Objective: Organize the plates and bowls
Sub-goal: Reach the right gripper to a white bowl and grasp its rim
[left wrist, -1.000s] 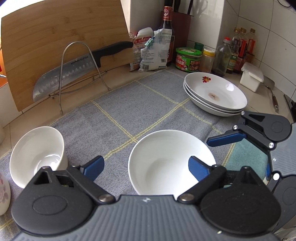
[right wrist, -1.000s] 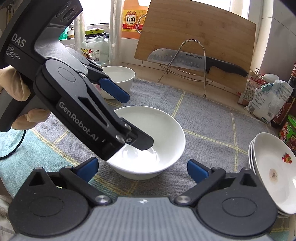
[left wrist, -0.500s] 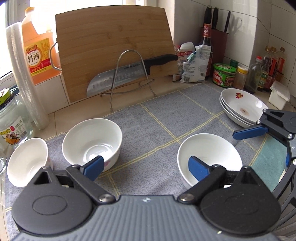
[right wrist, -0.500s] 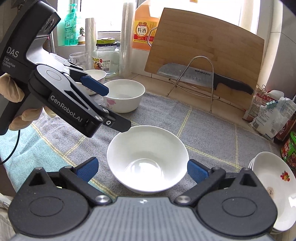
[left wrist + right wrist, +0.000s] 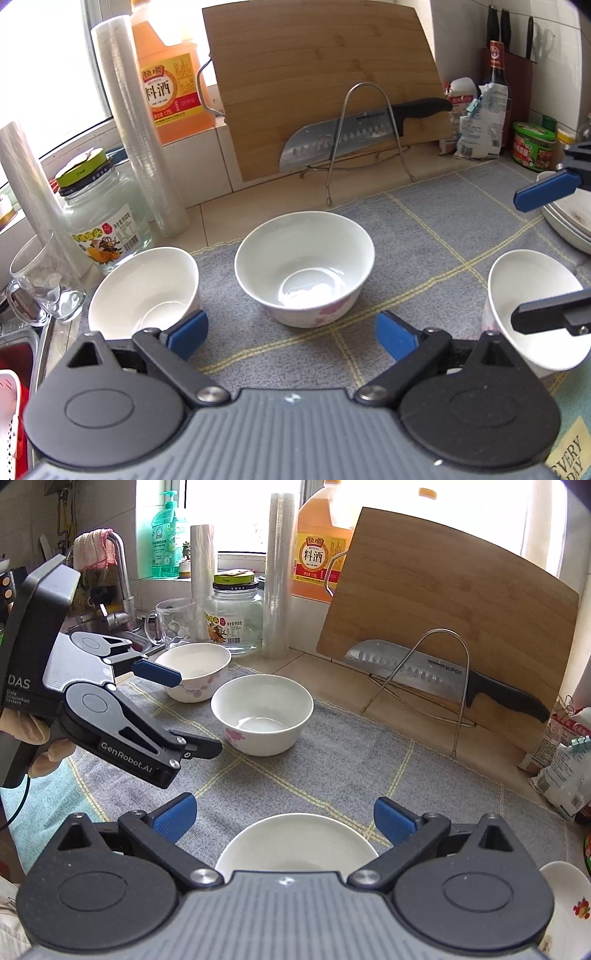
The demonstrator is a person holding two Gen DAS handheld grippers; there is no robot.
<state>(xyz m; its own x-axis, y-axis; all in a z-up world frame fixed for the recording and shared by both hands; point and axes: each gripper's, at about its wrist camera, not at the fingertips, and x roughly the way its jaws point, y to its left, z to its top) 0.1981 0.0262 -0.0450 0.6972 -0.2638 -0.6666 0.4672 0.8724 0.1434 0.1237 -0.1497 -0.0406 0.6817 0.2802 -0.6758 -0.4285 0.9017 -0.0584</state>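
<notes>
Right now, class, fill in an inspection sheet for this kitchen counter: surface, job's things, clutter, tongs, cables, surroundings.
Surface: grey checked cloth over the counter.
Job's things: three white bowls apart on the cloth, far bowl, middle bowl, near bowl; stacked plates at the right edge.
Clutter: glass jar, glass mug, knife on a wire rack.
Tongs: left tongs open, empty; right tongs open, empty.
Cables: black cable below the left hand.
Surroundings: cutting board, orange bottle, faucet.

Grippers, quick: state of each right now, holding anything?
Left gripper: open, fingers wide apart, holding nothing; pink-flowered bowl lies ahead of it.
Right gripper: open, holding nothing; plain white bowl sits below, untouched.
</notes>
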